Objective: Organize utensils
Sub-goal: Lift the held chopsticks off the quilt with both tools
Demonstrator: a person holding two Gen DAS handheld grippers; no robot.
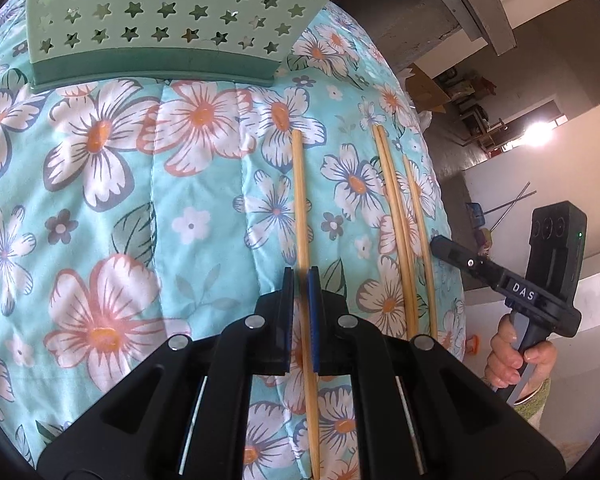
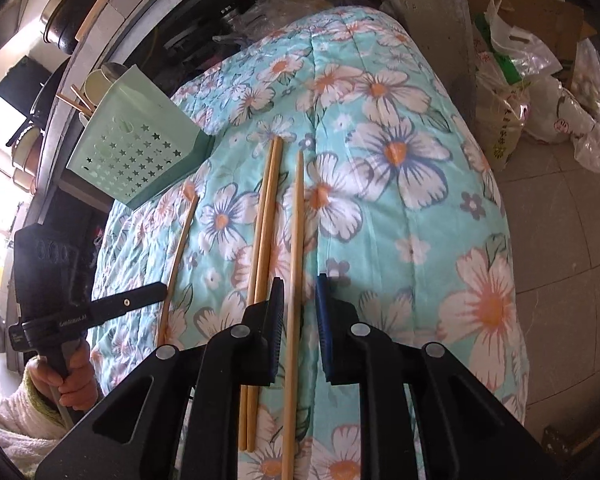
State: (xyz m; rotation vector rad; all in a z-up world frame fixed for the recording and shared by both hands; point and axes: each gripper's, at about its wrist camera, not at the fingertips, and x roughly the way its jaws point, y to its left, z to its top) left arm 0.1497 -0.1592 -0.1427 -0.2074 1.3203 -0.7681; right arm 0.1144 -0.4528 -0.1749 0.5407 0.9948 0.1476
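Meanwhile my left claw (image 1: pixel 301 276) pinches one pale bamboo chopstick (image 1: pixel 299 200) on the floral turquoise quilt (image 1: pixel 100 200); my right claw (image 2: pixel 300 286) stands spread astride another chopstick (image 2: pixel 296 240), not gripping. Next, probably, each goes into the mint-green star-perforated plastic holder (image 1: pixel 160 16) (upright beyond the sticks), tips aimed carefully.

The left gripper (image 1: pixel 301 280) points steeply down from the lower middle of its own view, its jaws closed to a narrow slit on a single chopstick (image 1: pixel 303 216). In the right wrist view, the right gripper (image 2: pixel 298 292) also tilts downward, jaws parted with a chopstick (image 2: pixel 294 280) lying between the pads (neither pad presses on it). At the lower left of that view, a hand (image 2: pixel 76 376) in a towelling sleeve grips the left handle; a hand (image 1: pixel 516 356) at the lower right of the left view grips the right one.
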